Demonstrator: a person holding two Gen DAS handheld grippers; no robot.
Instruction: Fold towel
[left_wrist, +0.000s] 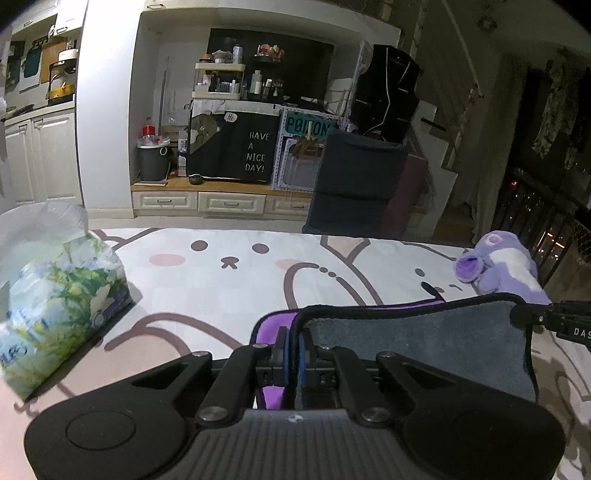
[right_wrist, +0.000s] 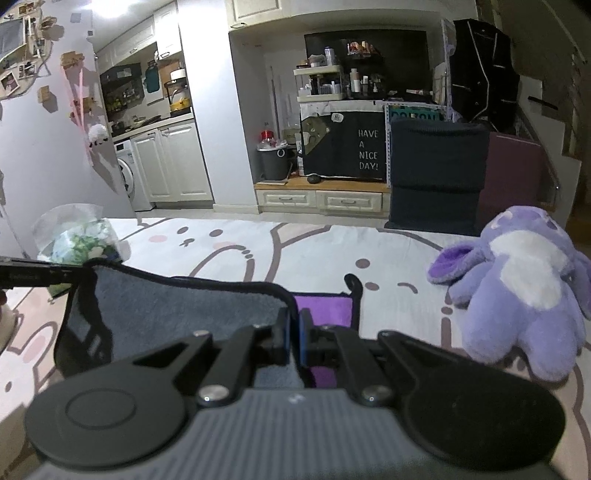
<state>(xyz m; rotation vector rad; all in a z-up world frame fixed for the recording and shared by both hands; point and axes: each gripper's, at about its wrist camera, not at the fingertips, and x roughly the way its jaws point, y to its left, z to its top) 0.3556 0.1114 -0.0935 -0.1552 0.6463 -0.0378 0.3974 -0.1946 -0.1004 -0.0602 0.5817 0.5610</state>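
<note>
Claws (left_wrist: 293, 356) (right_wrist: 294, 338) pinch towel (left_wrist: 424, 332) (right_wrist: 177, 306) facing "HAVE A NICE DAY!" cloth (left_wrist: 255, 151) (right_wrist: 364, 147).

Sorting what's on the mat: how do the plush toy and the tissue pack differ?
The plush toy is purple and white, fuzzy, lying at the mat's right side; the tissue pack is a green-and-blue floral plastic-wrapped block at the left side. The toy is lumpy with limbs; the pack is boxy. Both rest on the cartoon-print mat.

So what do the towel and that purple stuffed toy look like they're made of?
The towel looks like soft microfiber or terry: matte grey nap, purple reverse, black stitched edging. The stuffed toy seems plush polyester fleece, fuzzy with a white belly patch.
</note>
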